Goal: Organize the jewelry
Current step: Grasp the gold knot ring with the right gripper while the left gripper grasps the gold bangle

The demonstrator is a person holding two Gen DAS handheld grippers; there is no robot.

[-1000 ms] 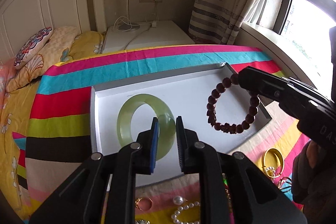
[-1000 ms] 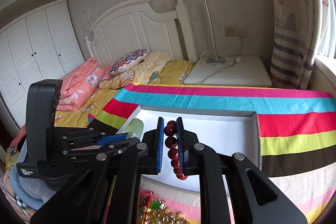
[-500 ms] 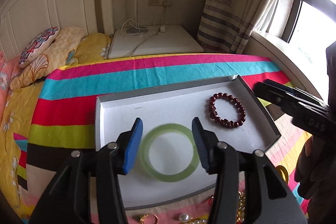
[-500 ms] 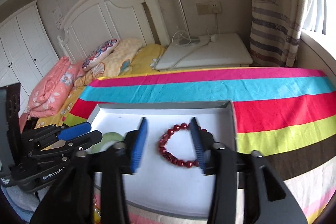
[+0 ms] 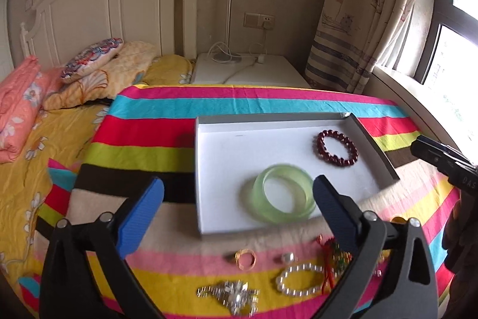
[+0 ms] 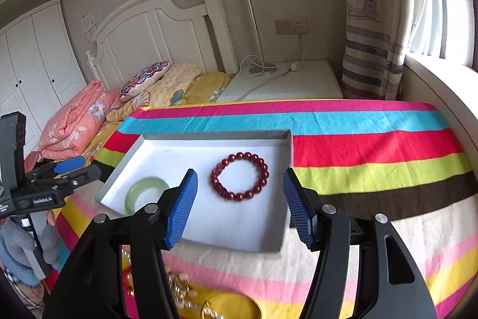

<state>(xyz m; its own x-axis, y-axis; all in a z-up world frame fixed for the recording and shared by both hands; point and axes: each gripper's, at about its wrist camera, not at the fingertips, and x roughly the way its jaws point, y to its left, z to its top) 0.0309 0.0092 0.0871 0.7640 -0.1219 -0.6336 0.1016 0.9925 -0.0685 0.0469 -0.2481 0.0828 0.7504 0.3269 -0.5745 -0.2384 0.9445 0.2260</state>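
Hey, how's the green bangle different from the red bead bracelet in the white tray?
The green bangle is one solid, smooth, pale translucent ring; the red bead bracelet is a string of small dark red round beads. The bangle has a broad band, the bracelet a thin one. The bangle lies nearer the tray's front edge, the bracelet toward its far right corner. Both lie flat inside the tray, apart, with neither gripper holding them.

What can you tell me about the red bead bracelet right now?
The red bead bracelet is a closed loop of glossy, dark red round beads, glass or polished stone by the look. It lies flat on the white floor of the shallow gray-walled tray, in its right half, apart from the green bangle. Nothing touches it; both grippers are open and clear of it.
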